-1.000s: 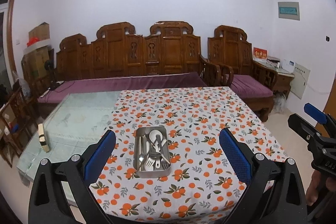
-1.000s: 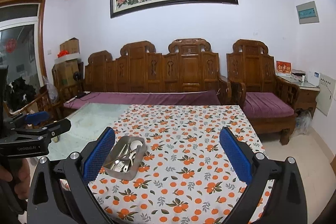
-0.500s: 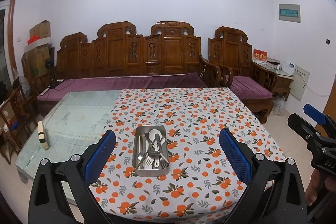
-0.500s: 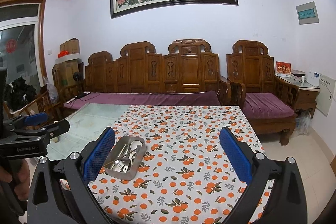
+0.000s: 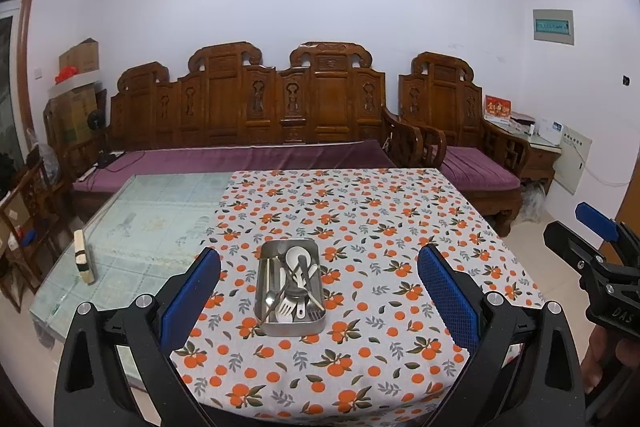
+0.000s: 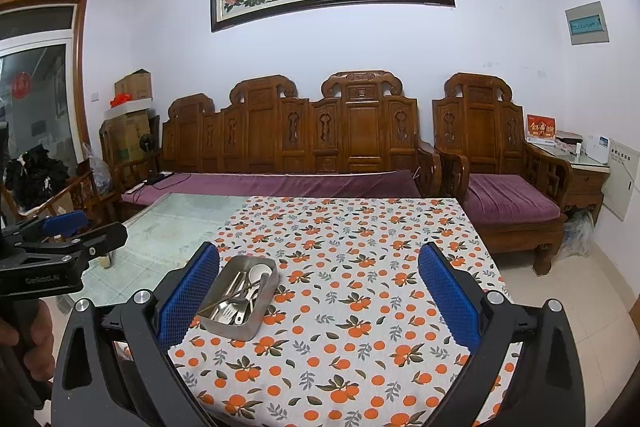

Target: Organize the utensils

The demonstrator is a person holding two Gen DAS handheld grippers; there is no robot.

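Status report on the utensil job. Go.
Left gripper open, empty, lined up on the tray. Right gripper open, empty, tray off its left finger. Utensils jumbled in the tray. Nothing in the way.

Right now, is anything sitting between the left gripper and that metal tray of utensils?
Nothing visible. The left gripper is open, and only bare orange-print tablecloth lies between it and the metal tray.

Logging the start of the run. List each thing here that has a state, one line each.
Left gripper: open, empty, above the table.
Right gripper: open, empty, above the table.
Metal tray: on the tablecloth, uncovered, holding utensils.
Utensils: jumbled in the tray, unsorted.
Tablecloth: spread flat over the right part of the table.
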